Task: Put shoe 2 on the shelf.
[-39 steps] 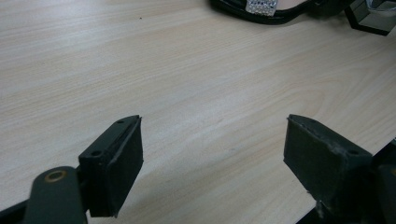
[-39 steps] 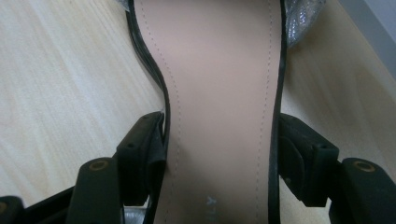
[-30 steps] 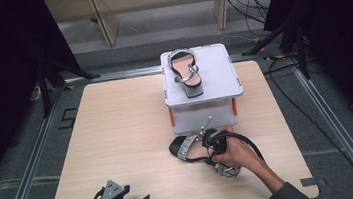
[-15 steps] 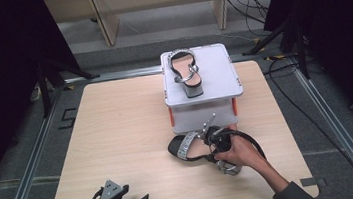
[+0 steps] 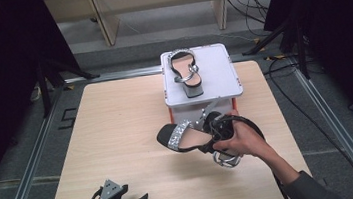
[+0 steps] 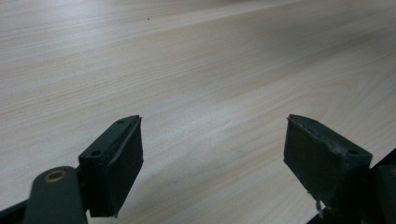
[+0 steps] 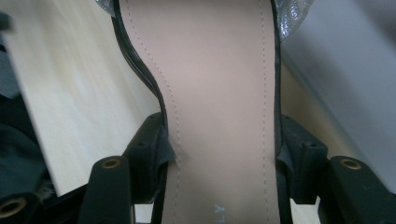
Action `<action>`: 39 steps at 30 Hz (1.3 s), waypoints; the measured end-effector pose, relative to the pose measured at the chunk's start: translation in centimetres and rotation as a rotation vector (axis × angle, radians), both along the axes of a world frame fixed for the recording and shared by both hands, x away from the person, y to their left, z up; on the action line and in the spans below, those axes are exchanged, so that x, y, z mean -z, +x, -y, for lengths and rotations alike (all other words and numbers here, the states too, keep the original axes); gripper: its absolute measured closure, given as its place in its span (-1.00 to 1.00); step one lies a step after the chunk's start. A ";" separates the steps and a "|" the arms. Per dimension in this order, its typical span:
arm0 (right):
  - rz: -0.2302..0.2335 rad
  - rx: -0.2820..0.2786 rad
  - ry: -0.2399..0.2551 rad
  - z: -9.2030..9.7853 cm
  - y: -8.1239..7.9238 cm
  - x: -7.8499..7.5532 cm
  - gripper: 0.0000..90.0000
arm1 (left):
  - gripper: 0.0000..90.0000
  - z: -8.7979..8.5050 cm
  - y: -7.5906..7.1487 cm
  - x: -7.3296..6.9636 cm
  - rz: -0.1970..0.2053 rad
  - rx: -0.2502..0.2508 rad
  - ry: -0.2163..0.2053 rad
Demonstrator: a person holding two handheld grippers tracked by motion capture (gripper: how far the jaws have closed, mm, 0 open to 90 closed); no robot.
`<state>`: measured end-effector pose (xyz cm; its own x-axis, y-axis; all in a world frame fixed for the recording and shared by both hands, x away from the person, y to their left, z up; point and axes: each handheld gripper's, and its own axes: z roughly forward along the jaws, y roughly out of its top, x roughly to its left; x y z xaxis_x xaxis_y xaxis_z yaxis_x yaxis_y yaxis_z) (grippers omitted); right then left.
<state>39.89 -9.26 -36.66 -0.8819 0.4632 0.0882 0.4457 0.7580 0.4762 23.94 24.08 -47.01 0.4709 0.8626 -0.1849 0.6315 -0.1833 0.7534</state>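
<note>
Sandal (image 5: pixel 189 137) lifted, shifted left | right gripper (image 7: pixel 224 161) clamps its insole | left gripper (image 6: pixel 212 158) wide, empty

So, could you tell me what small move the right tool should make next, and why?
Probably lift the sandal higher and carry it toward the white box: the right tool clamps its sole, its mate already sits on the lid, and bare lid remains beside it.

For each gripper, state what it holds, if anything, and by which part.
The right gripper clamps the sandal across the waist of its sole, one jaw on each edge. The left gripper holds nothing, its jaws open over the table.
</note>
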 end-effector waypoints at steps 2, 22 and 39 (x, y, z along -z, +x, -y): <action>0.007 -0.006 0.024 -0.2 0.0 -1.5 -0.06 | -0.57 0.0 0.0 0.0 0.000 -0.003 -0.001; 0.138 0.243 0.177 3.3 6.5 -15.9 -0.06 | -0.57 -0.1 0.0 0.0 -0.003 -0.004 0.010; 0.001 0.743 0.012 5.5 18.2 -11.3 -0.06 | -0.58 -0.4 0.0 0.0 -0.001 -0.012 -0.009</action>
